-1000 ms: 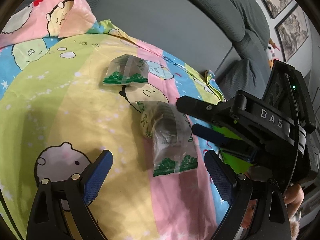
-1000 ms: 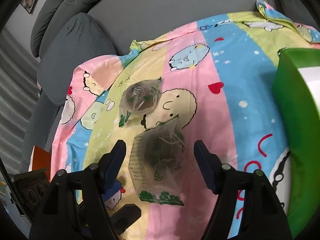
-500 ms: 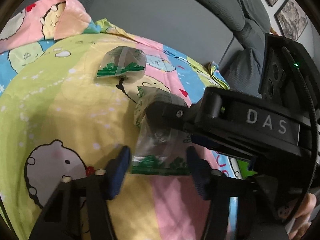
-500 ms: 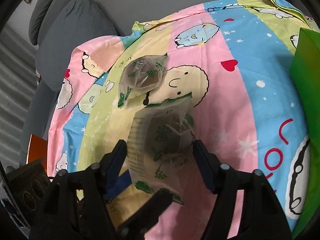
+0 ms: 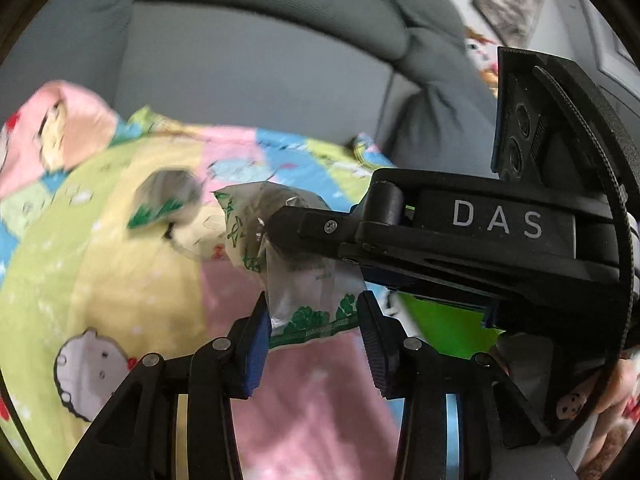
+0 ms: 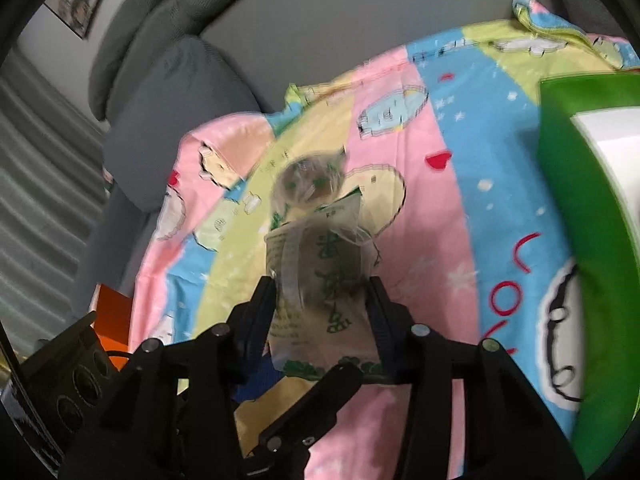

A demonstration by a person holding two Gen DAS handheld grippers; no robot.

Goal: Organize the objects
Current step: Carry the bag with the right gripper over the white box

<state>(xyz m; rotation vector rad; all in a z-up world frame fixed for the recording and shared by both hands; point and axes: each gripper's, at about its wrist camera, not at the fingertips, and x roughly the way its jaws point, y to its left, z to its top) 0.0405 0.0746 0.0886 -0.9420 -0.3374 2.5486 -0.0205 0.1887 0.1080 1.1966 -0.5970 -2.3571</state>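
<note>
Both grippers, left [image 5: 312, 332] and right [image 6: 322, 312], clamp one upright sachet [image 6: 320, 276], green-printed end down, above a cartoon sheet [image 6: 460, 208] on a grey sofa [image 6: 360, 12].

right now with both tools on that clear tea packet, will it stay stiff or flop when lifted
Likely floppy: the clear tea packet is thin, crinkled film, bending between the left tool and right tool. Probably light, given its small dark contents. The film may slip.

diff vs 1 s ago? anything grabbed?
Both grippers narrowed from wide open onto the near tea bag packet: the right gripper clamps its sides, and the left gripper has closed in on its bottom edge. The packet, flat on the blanket before, now looks raised. The far packet and green box stayed put.
</note>
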